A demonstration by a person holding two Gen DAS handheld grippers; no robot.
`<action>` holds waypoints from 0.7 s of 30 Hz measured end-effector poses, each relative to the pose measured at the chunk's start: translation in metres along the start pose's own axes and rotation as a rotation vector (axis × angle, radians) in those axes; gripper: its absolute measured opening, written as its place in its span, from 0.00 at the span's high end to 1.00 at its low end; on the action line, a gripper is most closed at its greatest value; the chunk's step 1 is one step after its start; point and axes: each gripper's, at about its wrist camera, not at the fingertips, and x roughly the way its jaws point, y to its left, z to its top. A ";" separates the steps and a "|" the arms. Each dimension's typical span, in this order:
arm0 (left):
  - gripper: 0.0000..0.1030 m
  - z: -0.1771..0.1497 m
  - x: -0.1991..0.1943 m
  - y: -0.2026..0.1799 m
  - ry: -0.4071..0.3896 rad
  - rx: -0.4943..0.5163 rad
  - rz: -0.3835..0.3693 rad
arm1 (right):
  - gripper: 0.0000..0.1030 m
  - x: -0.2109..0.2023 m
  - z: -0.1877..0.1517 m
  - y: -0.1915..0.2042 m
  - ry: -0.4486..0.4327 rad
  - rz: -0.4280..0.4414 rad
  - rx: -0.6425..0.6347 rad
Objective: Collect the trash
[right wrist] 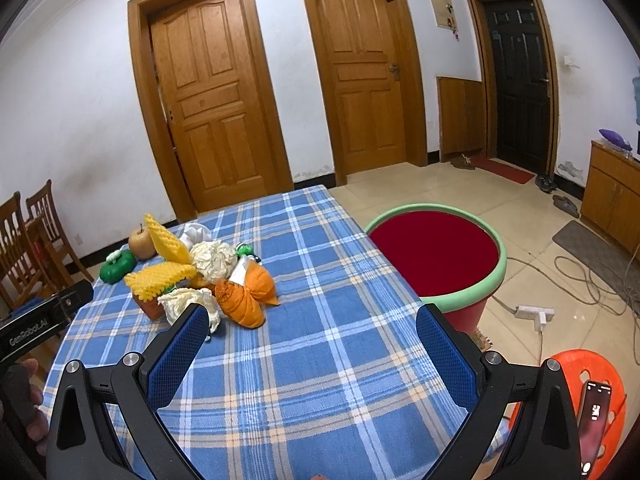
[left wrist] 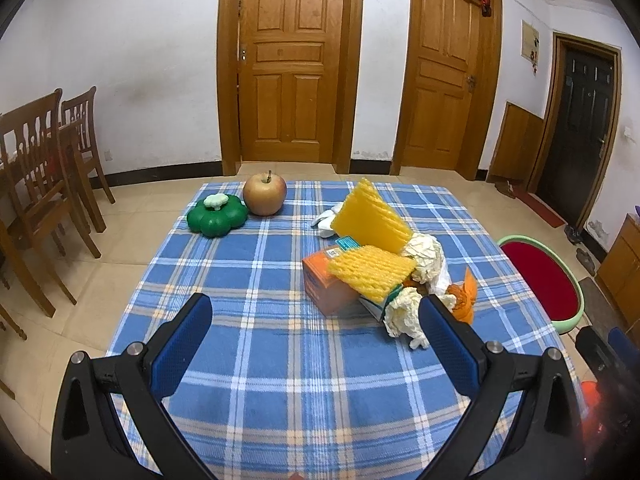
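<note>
A pile of trash lies on the blue plaid tablecloth (left wrist: 248, 320): two yellow foam nets (left wrist: 372, 270), an orange carton (left wrist: 324, 280), crumpled white paper (left wrist: 404, 314) and orange peel (left wrist: 464, 298). The right wrist view shows the same pile: foam net (right wrist: 160, 276), paper (right wrist: 214, 258), orange peel (right wrist: 248, 296). A red bin with a green rim (right wrist: 432, 258) stands on the floor right of the table. My left gripper (left wrist: 316, 314) is open and empty, near the pile. My right gripper (right wrist: 314, 322) is open and empty above the cloth.
An apple (left wrist: 264, 194) and a green flower-shaped container (left wrist: 218, 214) sit at the table's far left. Wooden chairs (left wrist: 36, 184) stand left. An orange stool (right wrist: 576, 400) with a phone, a power strip (right wrist: 534, 313) and cables lie on the floor right.
</note>
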 end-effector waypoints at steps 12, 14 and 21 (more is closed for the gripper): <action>0.10 0.023 0.056 -0.004 0.118 -0.004 -0.053 | 0.00 0.031 0.017 0.001 0.073 0.018 0.004; 0.11 0.024 0.066 -0.008 0.142 -0.005 -0.078 | 0.00 0.038 0.020 0.002 0.082 0.024 0.003; 0.14 0.025 0.093 -0.020 0.199 0.005 -0.128 | 0.00 0.061 0.023 0.001 0.123 0.017 0.002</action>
